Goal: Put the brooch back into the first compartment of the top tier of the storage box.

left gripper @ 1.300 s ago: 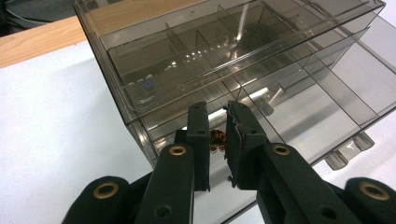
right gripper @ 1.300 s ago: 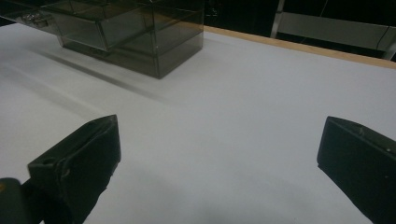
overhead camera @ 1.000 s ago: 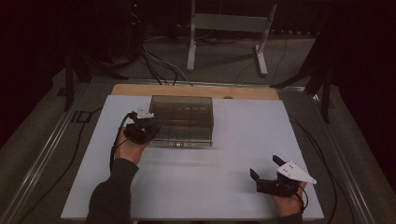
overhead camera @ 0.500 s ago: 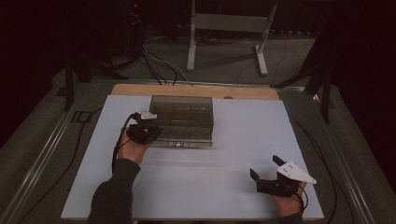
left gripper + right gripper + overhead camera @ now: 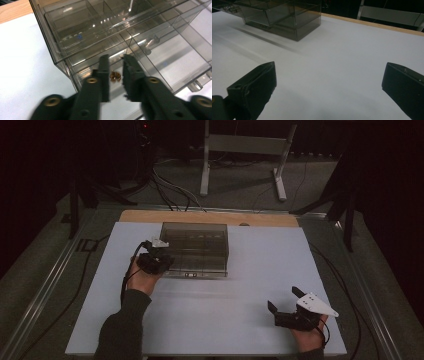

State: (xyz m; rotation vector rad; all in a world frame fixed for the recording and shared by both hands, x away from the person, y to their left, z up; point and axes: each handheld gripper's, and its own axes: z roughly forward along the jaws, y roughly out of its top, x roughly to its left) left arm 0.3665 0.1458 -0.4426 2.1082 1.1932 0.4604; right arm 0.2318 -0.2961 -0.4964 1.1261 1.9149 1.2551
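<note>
The room was dark. A white table (image 5: 250, 330) filled the lower frame, a grey metal stand (image 5: 245, 150) stood at the top centre, and black cables (image 5: 170, 187) lay on the grey floor (image 5: 240, 187).

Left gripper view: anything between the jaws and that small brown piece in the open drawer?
Nothing visible. The left gripper, jaws just opening, hangs over the pulled-out drawer of the clear box; the small brown piece lies on the drawer floor in the gap, untouched.
</note>
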